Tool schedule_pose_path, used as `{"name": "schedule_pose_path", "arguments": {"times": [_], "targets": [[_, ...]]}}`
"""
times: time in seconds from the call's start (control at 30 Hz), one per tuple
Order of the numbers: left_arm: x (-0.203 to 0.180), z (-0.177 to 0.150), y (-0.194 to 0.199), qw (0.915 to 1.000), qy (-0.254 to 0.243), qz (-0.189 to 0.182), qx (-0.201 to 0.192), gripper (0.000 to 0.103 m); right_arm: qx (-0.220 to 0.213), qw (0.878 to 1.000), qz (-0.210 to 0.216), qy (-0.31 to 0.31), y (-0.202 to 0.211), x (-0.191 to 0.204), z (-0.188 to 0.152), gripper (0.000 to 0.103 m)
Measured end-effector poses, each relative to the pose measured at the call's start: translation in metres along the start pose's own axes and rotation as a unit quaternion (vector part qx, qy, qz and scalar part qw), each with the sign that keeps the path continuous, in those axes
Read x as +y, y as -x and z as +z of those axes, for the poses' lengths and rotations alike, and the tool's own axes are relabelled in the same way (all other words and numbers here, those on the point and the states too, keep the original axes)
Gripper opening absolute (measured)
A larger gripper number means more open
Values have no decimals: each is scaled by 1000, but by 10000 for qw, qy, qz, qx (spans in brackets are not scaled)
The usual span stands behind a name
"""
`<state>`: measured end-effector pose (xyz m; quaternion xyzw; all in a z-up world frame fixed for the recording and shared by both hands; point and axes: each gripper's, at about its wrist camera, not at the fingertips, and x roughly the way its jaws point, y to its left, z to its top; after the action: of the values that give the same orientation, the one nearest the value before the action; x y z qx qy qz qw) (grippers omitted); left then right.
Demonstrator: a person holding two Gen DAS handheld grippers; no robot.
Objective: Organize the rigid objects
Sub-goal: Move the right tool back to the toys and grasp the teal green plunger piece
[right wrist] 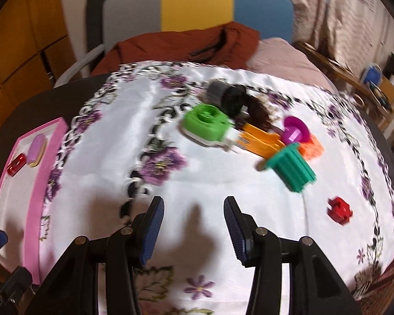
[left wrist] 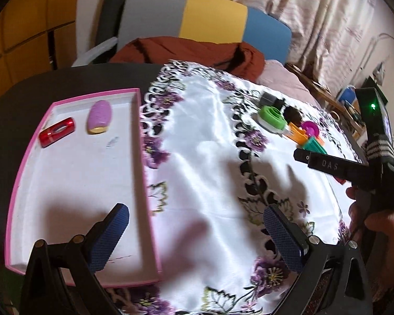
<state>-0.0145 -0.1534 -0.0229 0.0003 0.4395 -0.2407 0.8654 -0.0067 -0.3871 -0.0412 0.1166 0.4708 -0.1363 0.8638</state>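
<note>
so the stuff still to sort is the little heap of plastic bits at about 1 o'clock in the right wrist view: a green round piece [right wrist: 206, 126], a teal ribbed block [right wrist: 293, 169], a magenta spool-looking thing [right wrist: 296, 130], an orange flat piece [right wrist: 261, 140] under them, and a couple of dark round parts [right wrist: 229, 98] at the back. a red chunky piece [right wrist: 339, 210] sits on its own at 3 o'clock, well apart from the heap. all of it is on the white floral cloth [right wrist: 197, 178].

the pink tray [left wrist: 144, 157] is off at 9 o'clock, and in the left wrist view it already has a red cylinder [left wrist: 57, 131] and a purple oval thing [left wrist: 99, 117] lying side by side near its far end.

right gripper [right wrist: 194, 229] is partly spread, nothing between the pads, hanging over bare cloth short of the heap. left gripper [left wrist: 197, 239] is spread wide and empty too, straddling the tray's near right edge.

what could go wrong, imo: the heap is packed tight, pieces touching and overlapping, so going in for one probably nudges the neighbours and something round rolls off. the cloth looks slick and wrinkly, so a low approach could snag it and drag everything. both views are smeary with motion, so lining up on a small piece looks dicey.
</note>
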Motion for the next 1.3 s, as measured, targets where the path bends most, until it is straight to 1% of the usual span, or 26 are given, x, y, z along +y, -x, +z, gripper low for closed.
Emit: {"name": "schedule_pose_path", "arguments": {"times": [0.07, 0.13, 0.2, 0.3, 0.37, 0.4, 0.5, 0.6, 0.67, 0.7, 0.8, 0.93, 0.97, 1.0, 1.03, 1.1, 1.27, 1.3], "targets": [[-7, 0, -4, 10000, -84, -14, 46, 103, 127, 9991, -65, -389, -4, -20, 1, 48], [-12, 0, -6, 9999, -131, -56, 80, 103, 161, 9973, -102, -707, -7, -39, 3, 48], [-16, 0, -8, 9998, -166, -99, 105, 103, 147, 9947, -233, -990, -7, -58, 7, 48], [-20, -1, -10, 9996, -192, -171, 139, 103, -3, 9907, -429, -1293, -8, -84, 19, 51], [-22, -2, -11, 9993, -200, -243, 178, 103, 3, 9878, -609, -1431, -13, -99, 30, 56], [-23, -3, -12, 9993, -206, -243, 200, 103, 30, 9874, -643, -1443, -17, -105, 36, 56], [-27, -4, -14, 9991, -249, -239, 238, 103, 107, 9886, -515, -1412, -35, -117, 48, 56], [-29, -3, -14, 9992, -286, -193, 209, 103, 303, 9895, -420, -1347, -53, -123, 54, 57], [-30, -2, -16, 9992, -278, -177, 212, 103, 383, 9879, -134, -1500, -60, -127, 54, 62], [-30, -1, -17, 9992, -266, -172, 225, 103, 416, 9873, -58, -1532, -63, -127, 54, 62], [-33, 3, -25, 9991, -248, -178, 304, 103, 550, 9883, 50, -1422, -71, -123, 54, 62], [-41, 14, -31, 9991, -260, -185, 292, 103, 789, 9867, 242, -1400, -79, -119, 47, 62], [-43, 18, -32, 9991, -257, -186, 276, 103, 858, 9856, 286, -1427, -81, -119, 45, 59], [-46, 23, -36, 9992, -248, -176, 275, 103, 903, 9843, 315, -1481, -82, -119, 43, 51], [-48, 26, -37, 9992, -243, -174, 278, 103, 948, 9828, 330, -1551, -83, -121, 40, 47], [-54, 37, -44, 9993, -237, -166, 243, 103, 928, 9816, 265, -1645, -81, -126, 37, 31], [-78, 64, -74, 9987, -394, -69, 318, 103, 966, 9766, 370, -1887, -77, -134, 31, 30], [-84, 70, -84, 9981, -456, -98, 403, 103, 975, 9759, 366, -1919, -76, -134, 30, 30]]}}
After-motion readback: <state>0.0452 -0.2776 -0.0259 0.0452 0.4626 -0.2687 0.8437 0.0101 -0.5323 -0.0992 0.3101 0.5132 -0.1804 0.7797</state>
